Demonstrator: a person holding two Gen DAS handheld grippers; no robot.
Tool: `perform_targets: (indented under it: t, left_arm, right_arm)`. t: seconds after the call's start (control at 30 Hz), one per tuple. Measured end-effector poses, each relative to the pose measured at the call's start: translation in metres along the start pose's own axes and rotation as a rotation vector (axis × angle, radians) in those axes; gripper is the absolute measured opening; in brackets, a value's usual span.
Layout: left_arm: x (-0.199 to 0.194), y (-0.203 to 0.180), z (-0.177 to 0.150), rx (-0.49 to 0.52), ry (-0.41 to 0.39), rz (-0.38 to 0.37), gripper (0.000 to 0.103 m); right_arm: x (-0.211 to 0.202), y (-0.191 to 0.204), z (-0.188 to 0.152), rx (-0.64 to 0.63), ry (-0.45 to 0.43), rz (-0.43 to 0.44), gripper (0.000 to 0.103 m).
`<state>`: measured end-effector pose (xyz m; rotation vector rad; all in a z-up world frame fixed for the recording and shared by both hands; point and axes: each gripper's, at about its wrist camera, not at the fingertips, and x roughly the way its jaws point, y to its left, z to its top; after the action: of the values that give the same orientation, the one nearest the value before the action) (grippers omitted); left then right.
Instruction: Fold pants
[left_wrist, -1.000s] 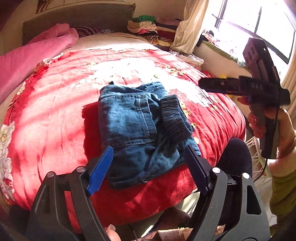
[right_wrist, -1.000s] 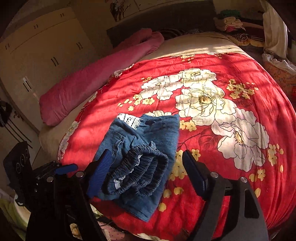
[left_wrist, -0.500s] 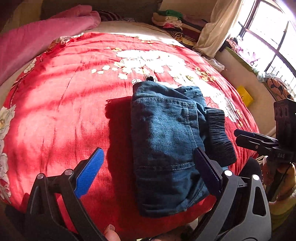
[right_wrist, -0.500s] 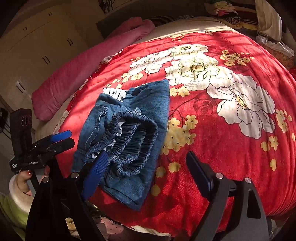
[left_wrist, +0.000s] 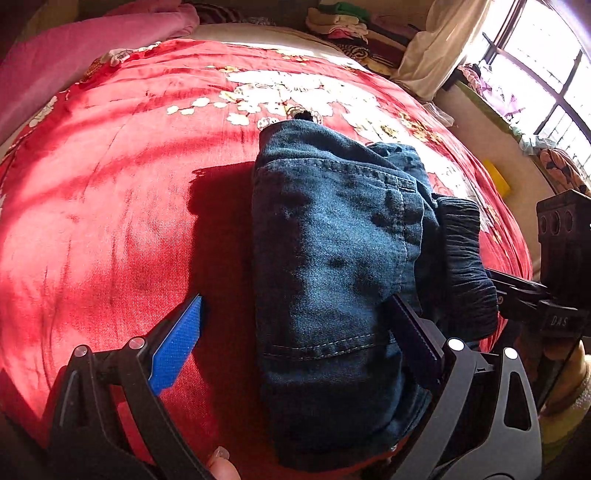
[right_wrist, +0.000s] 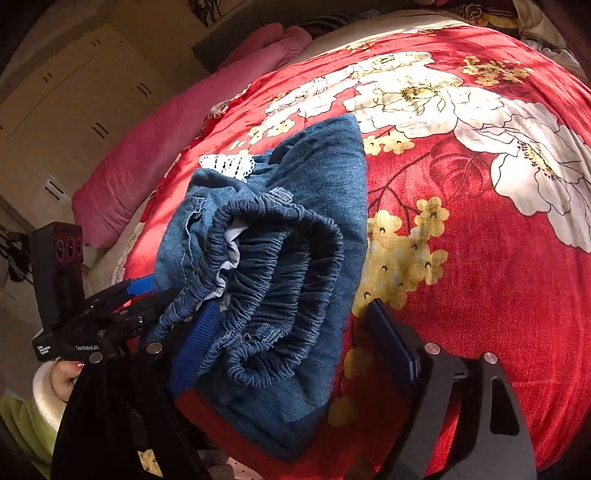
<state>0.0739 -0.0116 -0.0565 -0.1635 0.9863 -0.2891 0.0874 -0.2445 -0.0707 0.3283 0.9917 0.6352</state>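
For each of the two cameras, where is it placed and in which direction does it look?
Left wrist: on the left gripper, looking across the red quilt toward the window; jaws open around the folded jeans; the right gripper shows at right.
Right wrist: on the right gripper, facing the wardrobe side; the left gripper shows at left.
Shared: jeans, quilt.

I see hard sunlight from the blown-out barred window (left_wrist: 546, 70) at two o'clock. The folded blue denim pants (left_wrist: 332, 266) throw a dark shadow toward nine o'clock on the red floral quilt (left_wrist: 110, 206). Fisheye edges bend and darken.
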Motion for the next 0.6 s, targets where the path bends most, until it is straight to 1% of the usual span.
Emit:
perform_targets:
  t: [0.07, 0.1, 0.17, 0.2, 0.27, 0.3, 0.33, 0.37, 0.47, 0.53, 0.57, 0.6]
  left_arm:
    - [0.001, -0.001, 0.0, -0.001, 0.0, 0.0, 0.09]
    - [0.003, -0.001, 0.0, -0.002, -0.001, 0.001, 0.09]
    - [0.004, -0.003, 0.001, -0.003, 0.0, 0.001, 0.09]
    - [0.004, -0.003, 0.001, -0.003, 0.0, -0.002, 0.088]
    - [0.004, -0.005, 0.001, -0.001, 0.002, -0.011, 0.083]
    - [0.004, -0.006, 0.002, -0.001, 0.004, -0.019, 0.078]
    - [0.005, -0.008, 0.002, -0.001, 0.008, -0.029, 0.071]
    - [0.005, -0.01, 0.003, 0.002, 0.014, -0.04, 0.065]
    - [0.004, -0.017, 0.003, 0.017, 0.018, -0.038, 0.051]
    - [0.001, -0.021, 0.003, 0.026, 0.01, -0.033, 0.039]
    - [-0.002, -0.023, 0.004, 0.031, 0.006, -0.035, 0.035]
    - [-0.005, -0.025, 0.005, 0.032, -0.001, -0.035, 0.029]
  right_arm:
    - [0.004, 0.005, 0.0, -0.02, 0.005, -0.004, 0.066]
    - [0.005, 0.007, 0.0, -0.026, 0.002, -0.005, 0.06]
    - [0.005, 0.009, 0.0, -0.02, -0.007, -0.004, 0.054]
    - [0.005, 0.01, -0.001, -0.024, -0.013, -0.009, 0.049]
    - [0.003, 0.013, -0.001, -0.034, -0.022, -0.02, 0.045]
    - [0.003, 0.014, -0.001, -0.036, -0.028, -0.025, 0.042]
    - [0.001, 0.015, -0.001, -0.037, -0.033, -0.03, 0.041]
    - [0.001, 0.016, 0.0, -0.043, -0.036, -0.036, 0.039]
    - [-0.003, 0.022, -0.001, -0.069, -0.052, -0.064, 0.036]
    - [-0.006, 0.027, -0.001, -0.091, -0.064, -0.078, 0.034]
    - [-0.009, 0.031, -0.001, -0.106, -0.072, -0.084, 0.033]
    - [-0.012, 0.035, 0.0, -0.124, -0.081, -0.09, 0.032]
